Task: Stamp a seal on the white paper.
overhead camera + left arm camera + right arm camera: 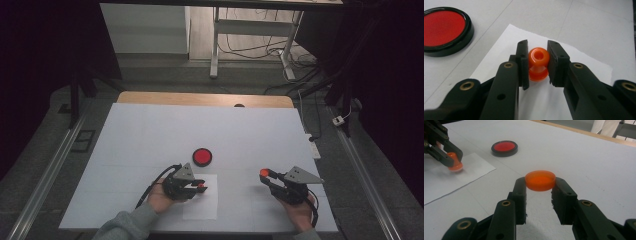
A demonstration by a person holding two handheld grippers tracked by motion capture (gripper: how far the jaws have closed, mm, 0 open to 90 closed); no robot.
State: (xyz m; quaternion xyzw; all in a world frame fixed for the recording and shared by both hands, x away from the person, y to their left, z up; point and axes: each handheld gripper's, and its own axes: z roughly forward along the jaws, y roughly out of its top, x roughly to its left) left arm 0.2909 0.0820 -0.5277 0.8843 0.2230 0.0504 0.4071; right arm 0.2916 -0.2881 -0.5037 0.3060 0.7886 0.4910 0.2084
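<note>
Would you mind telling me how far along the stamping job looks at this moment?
Done: the orange cap is off and clamped in the right gripper, apart from the stamp. In hand: the left gripper grips the orange stamp, base down over the white paper. Left: no print shows on the paper; the red ink pad lies open nearby, and recapping presumably follows.

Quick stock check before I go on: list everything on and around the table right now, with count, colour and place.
stamp: 1, orange, clamped in the left gripper, over the paper
cap: 1, orange, round, clamped in the right gripper, held above the table
ink pad: 1, red in a black rim, mid-table beyond the paper
paper: 1 sheet, white, near edge, under the left gripper
table: 1, white top, wooden far edge
desk frame: 1, white, on the floor behind, with cables
left gripper: 1, black, shut
right gripper: 1, black, shut
</note>
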